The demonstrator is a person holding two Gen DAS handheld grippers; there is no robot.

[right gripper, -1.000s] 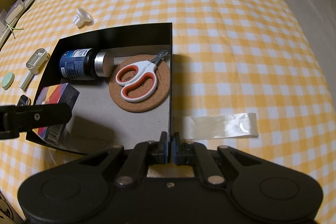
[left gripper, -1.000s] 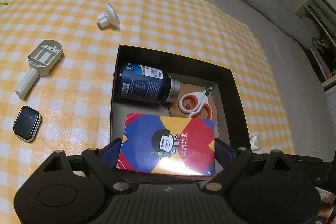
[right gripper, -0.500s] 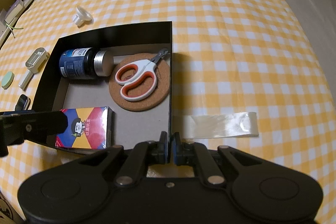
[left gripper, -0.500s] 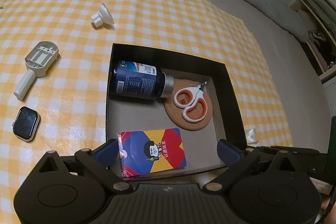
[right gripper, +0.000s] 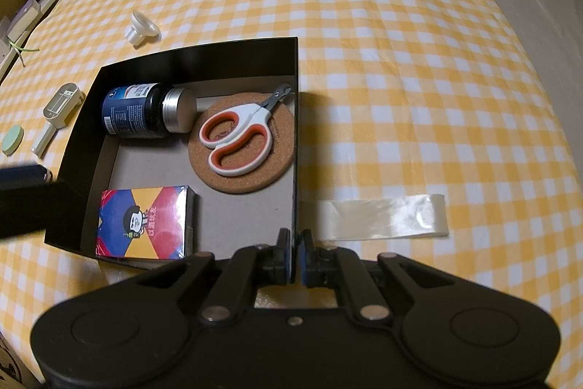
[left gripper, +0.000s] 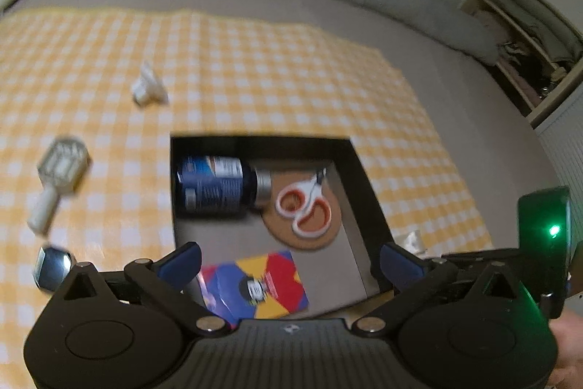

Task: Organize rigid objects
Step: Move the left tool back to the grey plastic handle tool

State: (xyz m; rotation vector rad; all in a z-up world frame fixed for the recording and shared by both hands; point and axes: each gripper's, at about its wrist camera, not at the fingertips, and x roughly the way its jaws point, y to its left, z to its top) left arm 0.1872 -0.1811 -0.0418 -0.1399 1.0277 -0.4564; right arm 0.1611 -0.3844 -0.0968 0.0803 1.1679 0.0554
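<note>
Though between opening fingers [left gripper: 186,259], card box [right gripper: 144,223] untouched

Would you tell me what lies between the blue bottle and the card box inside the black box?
Only bare grey floor separates the blue bottle from the card box, clearest in the right wrist view.

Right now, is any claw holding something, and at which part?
The right claw is shut on the black box, pinching its right side wall near the front corner. The left claw holds nothing; its jaws are opening.

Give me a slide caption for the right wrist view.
Shut right claw pinches the black box wall; inside lie bottle, scissors on cork coaster, card pack.
</note>
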